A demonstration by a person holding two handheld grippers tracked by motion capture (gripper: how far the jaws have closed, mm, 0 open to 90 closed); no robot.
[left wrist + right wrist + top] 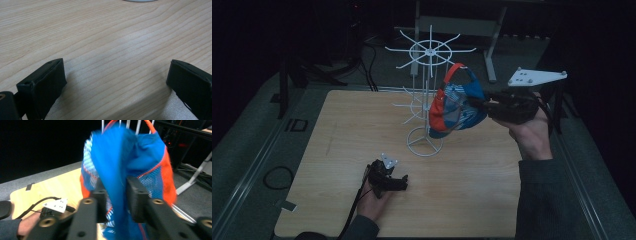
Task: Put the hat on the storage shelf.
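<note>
The right claw [479,106] is gripping a blue-and-orange cap [457,105] w/ jaws pinched on the fabric, holding it up in the air just beside the white wire rack [428,95], near the tabletop's [337,125] far right edge. The left claw [399,182] is resting low on the tabletop near the front edge, jaws spread wide w/ nothing between, bare wood all around it. In the right gripper view the cap is blurring and blocking most of the rack.
</note>
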